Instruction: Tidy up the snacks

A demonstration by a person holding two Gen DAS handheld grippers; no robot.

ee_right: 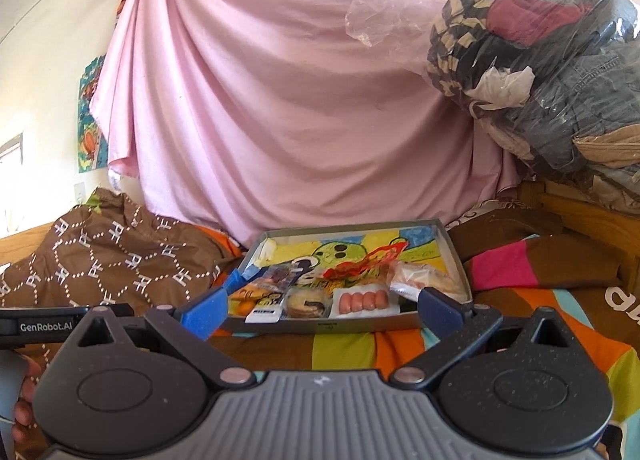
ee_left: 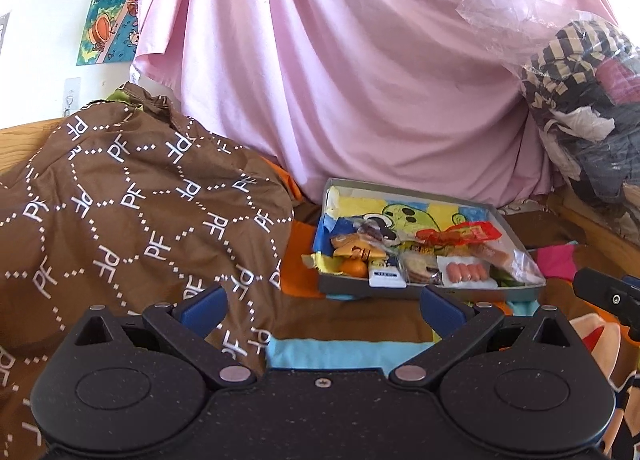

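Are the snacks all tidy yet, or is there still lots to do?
Hardly started, it seems. Done: the snacks already sit inside the box, but heaped together at its near end. In hand: nothing; the left hand-held gripper and right hand-held gripper are both open and empty before it. Left: sorting the sausage pack, cookies and red packet.
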